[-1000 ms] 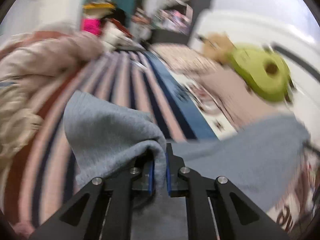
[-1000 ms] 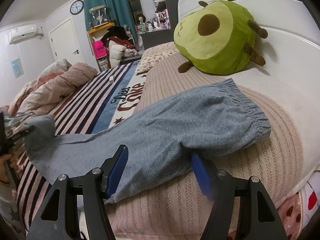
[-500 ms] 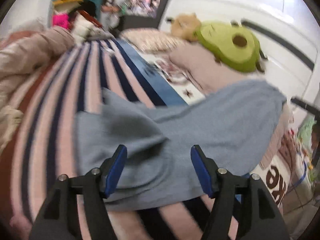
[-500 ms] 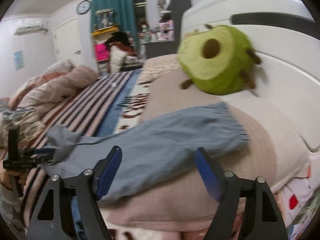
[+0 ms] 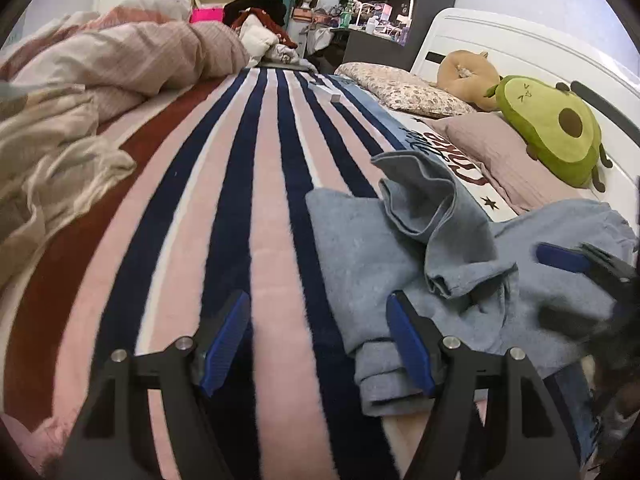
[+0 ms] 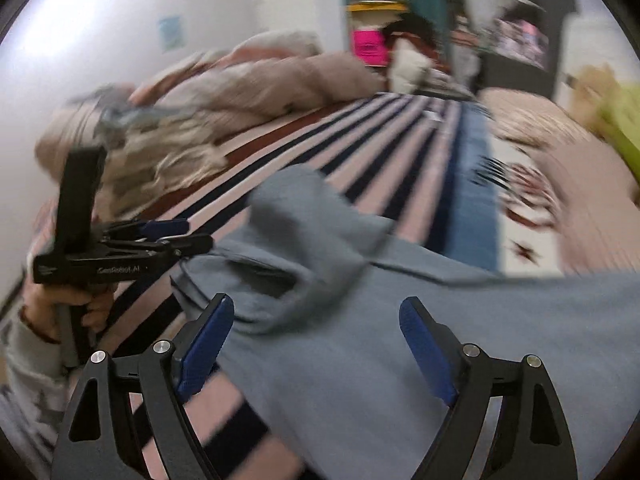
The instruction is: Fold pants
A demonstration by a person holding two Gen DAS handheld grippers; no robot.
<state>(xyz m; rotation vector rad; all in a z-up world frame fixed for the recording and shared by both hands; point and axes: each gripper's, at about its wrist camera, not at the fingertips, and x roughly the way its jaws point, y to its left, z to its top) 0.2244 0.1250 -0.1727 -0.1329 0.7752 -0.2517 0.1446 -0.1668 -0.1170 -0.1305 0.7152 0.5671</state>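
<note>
Grey-blue pants [image 5: 400, 248] lie rumpled on the striped bedspread [image 5: 240, 184], one leg end bunched upward. My left gripper [image 5: 318, 344] is open and empty, its right finger resting at the pants' near cuff. In the right wrist view the pants [image 6: 400, 320] spread under my right gripper [image 6: 316, 344], which is open and empty just above the cloth. The left gripper [image 6: 160, 232] shows at the left of that view, and the right gripper's blue pad [image 5: 560, 258] shows at the right edge of the left wrist view.
A crumpled pink and beige duvet [image 5: 100, 72] is heaped on the left. An avocado plush [image 5: 556, 128], a brown plush [image 5: 464, 72] and pillows [image 5: 404, 92] lie by the white headboard on the right. Shelves and clutter stand beyond the bed.
My left gripper let go of the pant leg, opened and dropped low near the cuff. My right gripper swung left from the waistband by the pillow, over the pants.
</note>
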